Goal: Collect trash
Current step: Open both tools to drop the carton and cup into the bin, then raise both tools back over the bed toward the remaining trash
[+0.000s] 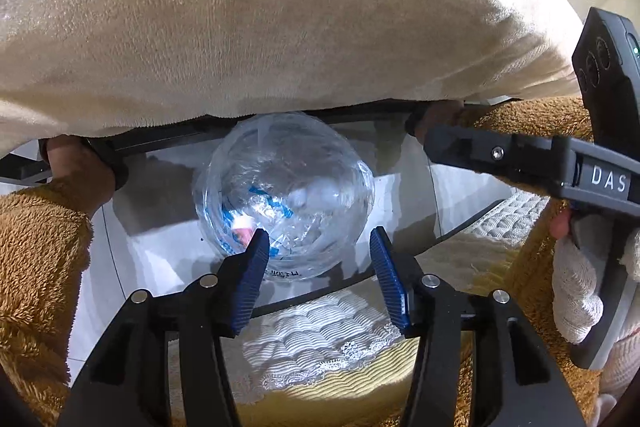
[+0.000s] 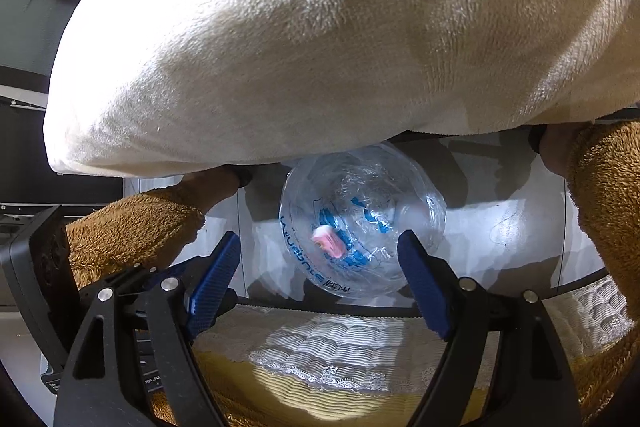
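A clear plastic trash bag [image 1: 284, 195] lined bin stands open on the white floor beyond the bed edge; it shows in the right wrist view [image 2: 362, 217] too. It holds crumpled clear plastic with blue print and a pink scrap [image 2: 329, 239]. My left gripper [image 1: 316, 243] is open and empty, fingers framing the bag's near rim. My right gripper [image 2: 320, 245] is open and empty, also aimed at the bag. The right gripper's body [image 1: 560, 163] shows at the right of the left wrist view.
A large cream pillow [image 1: 260, 19] hangs overhead, held up by hands in brown fleece sleeves [image 1: 44, 227]; it fills the top of the right wrist view [image 2: 320, 27]. A quilted mattress edge with lace trim [image 2: 340, 351] lies below the grippers.
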Motion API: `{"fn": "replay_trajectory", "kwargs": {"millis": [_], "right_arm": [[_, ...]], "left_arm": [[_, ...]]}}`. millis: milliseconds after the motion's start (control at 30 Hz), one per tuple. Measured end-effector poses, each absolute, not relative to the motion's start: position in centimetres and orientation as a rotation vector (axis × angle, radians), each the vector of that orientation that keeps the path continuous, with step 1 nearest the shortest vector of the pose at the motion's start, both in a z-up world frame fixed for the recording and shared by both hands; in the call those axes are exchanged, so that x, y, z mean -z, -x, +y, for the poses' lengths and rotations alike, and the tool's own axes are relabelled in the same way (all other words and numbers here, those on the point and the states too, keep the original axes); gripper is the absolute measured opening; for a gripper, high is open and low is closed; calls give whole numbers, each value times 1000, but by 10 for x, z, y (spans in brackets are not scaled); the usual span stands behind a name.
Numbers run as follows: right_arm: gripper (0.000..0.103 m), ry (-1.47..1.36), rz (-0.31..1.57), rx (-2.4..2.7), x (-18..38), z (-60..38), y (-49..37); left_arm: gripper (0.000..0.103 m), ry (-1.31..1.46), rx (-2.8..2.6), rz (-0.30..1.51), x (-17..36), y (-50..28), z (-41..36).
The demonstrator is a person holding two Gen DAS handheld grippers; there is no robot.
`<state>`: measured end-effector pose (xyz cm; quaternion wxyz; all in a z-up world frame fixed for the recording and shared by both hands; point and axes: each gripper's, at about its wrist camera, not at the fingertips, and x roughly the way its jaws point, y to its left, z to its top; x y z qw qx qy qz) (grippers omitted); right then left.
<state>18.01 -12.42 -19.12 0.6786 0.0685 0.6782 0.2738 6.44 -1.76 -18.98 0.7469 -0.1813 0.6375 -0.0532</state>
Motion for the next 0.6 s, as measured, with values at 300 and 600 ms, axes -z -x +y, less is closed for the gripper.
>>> {"fn": "replay_trajectory", "kwargs": {"millis": [300,600], "right_arm": [[80,-125,1408,-637,163,-132,-173],[80,-93,1157,-736,108,-148,-157]], "left_arm": [[51,439,127,1311,173,-59,-10],[51,479,134,1078,127,-46,3]]}}
